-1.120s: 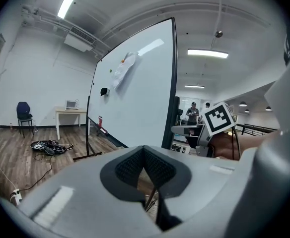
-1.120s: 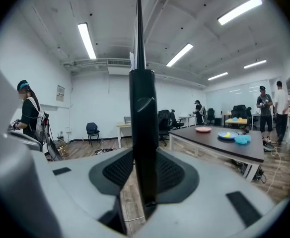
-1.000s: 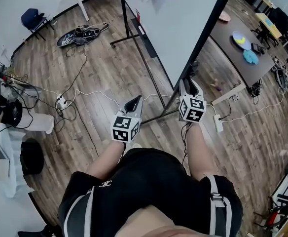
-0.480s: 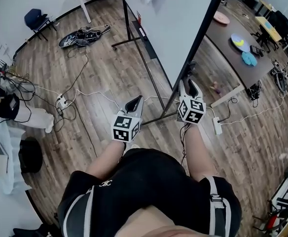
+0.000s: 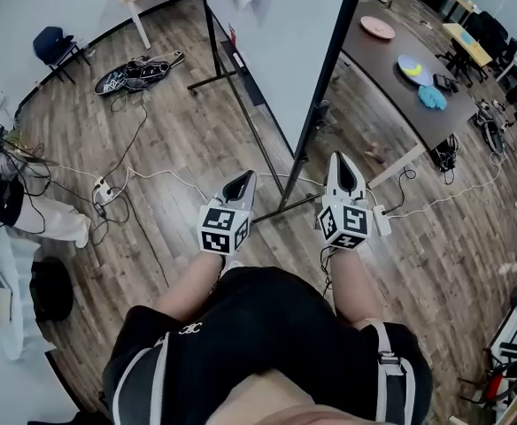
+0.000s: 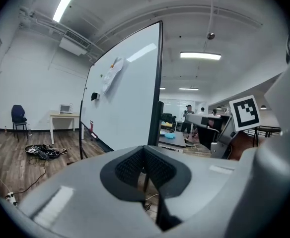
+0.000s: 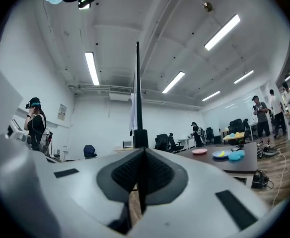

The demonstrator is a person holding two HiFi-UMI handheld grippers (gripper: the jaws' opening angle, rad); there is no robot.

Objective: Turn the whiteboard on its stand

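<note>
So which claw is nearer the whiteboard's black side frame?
Right. The right claw faces the side frame, just short of it; the left claw sits farther off, to its left.

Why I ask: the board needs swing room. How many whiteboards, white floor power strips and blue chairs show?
Whiteboard: 1
Power strips: 2
Blue chair: 1
Total: 4

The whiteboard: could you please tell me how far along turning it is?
Done: unclear; the whiteboard stands edge-on to the right gripper. In hand: nothing; that gripper's jaws are closing empty, clear of it, and the left gripper is shut. Left: possibly more turning.
</note>
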